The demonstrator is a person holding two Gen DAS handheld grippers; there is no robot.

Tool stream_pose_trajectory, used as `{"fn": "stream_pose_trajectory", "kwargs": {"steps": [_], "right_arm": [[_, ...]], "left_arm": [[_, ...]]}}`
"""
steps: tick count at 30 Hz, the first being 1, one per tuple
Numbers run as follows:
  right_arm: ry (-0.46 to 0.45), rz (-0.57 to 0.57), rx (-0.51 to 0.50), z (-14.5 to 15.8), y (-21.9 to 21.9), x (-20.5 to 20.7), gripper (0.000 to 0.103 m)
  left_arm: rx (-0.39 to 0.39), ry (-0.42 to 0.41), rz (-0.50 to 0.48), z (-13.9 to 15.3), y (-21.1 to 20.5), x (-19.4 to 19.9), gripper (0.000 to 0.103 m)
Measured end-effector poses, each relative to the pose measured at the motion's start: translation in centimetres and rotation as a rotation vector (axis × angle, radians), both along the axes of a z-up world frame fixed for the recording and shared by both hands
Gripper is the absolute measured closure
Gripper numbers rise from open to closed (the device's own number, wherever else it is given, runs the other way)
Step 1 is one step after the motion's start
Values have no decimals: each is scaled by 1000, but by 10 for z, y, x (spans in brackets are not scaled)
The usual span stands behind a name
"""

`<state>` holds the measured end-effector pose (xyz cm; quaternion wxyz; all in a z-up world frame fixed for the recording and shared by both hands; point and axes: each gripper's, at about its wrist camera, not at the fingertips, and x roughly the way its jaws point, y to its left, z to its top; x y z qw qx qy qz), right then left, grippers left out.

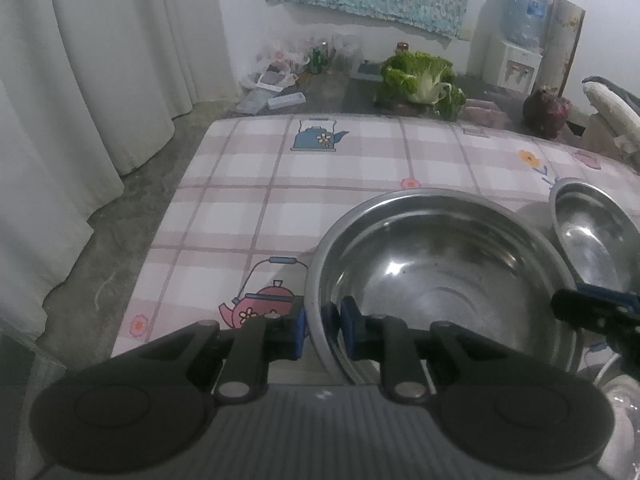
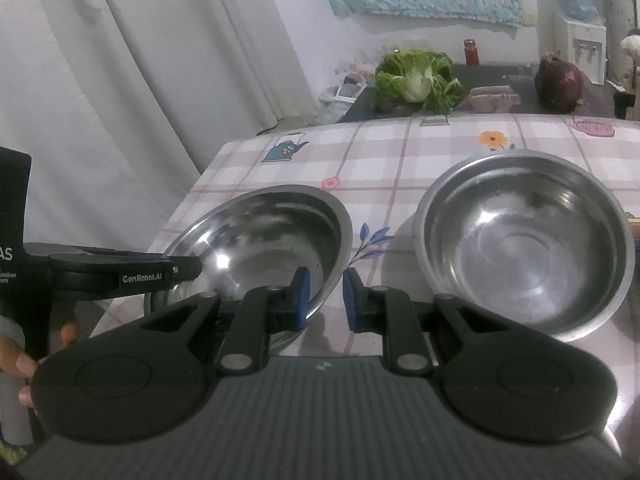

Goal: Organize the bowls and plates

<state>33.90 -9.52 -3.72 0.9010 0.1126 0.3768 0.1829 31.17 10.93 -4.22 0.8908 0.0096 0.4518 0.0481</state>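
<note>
Two steel bowls sit on a pink checked tablecloth (image 1: 248, 184). The left bowl (image 1: 440, 276) is tilted and lifted. My left gripper (image 1: 323, 330) straddles its near left rim, one finger outside and one inside, pinching it. In the right wrist view my right gripper (image 2: 326, 298) straddles the same bowl's (image 2: 260, 240) right rim, with a small gap left around the rim. The second bowl (image 2: 524, 240) rests flat to the right, and shows at the edge of the left wrist view (image 1: 592, 236).
Past the table's far edge lie a leafy cabbage (image 1: 420, 76), a purple cabbage (image 1: 546, 114), and bottles and bags (image 1: 304, 60) by the wall. A water dispenser (image 1: 516, 40) stands back right. Curtains (image 1: 100, 60) hang on the left.
</note>
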Motion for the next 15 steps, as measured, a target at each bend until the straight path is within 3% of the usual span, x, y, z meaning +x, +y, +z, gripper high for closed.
{"fn": "stream_pose_trajectory", "kwargs": {"steps": [15], "right_arm": [[-66,-40,51,35,-38,-27,86]], "left_arm": [[29,-75,-50,44,-39,-12,83]]}}
